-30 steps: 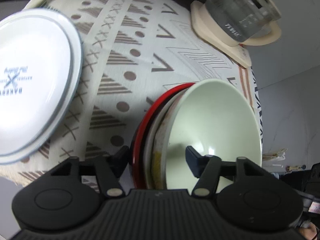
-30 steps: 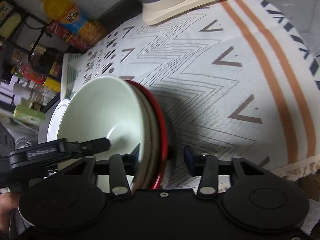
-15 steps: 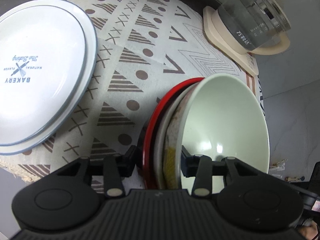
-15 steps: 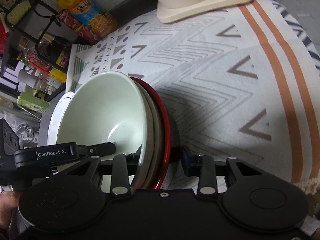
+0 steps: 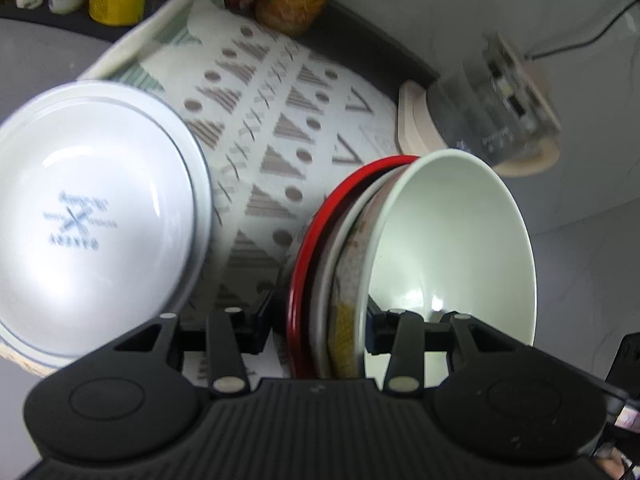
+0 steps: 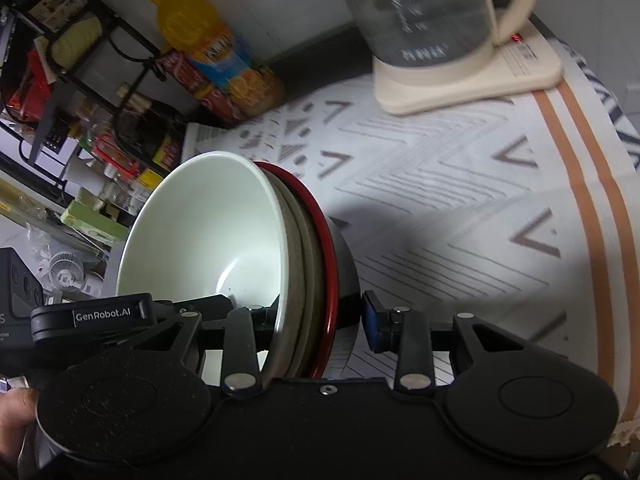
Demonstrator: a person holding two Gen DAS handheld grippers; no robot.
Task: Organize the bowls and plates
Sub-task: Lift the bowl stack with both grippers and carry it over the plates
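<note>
A stack of nested bowls is held between both grippers above the patterned cloth: a pale green bowl innermost, a beige patterned bowl, and a red-rimmed bowl outermost. My left gripper is shut on the stack's rims on one side. My right gripper is shut on the stack from the opposite side. The left gripper also shows in the right wrist view. A white plate with blue print lies on the cloth to the left.
A glass kettle on a cream base stands at the back of the cloth. An orange juice bottle and a shelf rack of jars stand behind. The cloth's tasselled edge is near right.
Both grippers have lifted the bowl stack higher off the cloth and tilted up; bottles and the kettle now come further into view. The grips have not changed.
</note>
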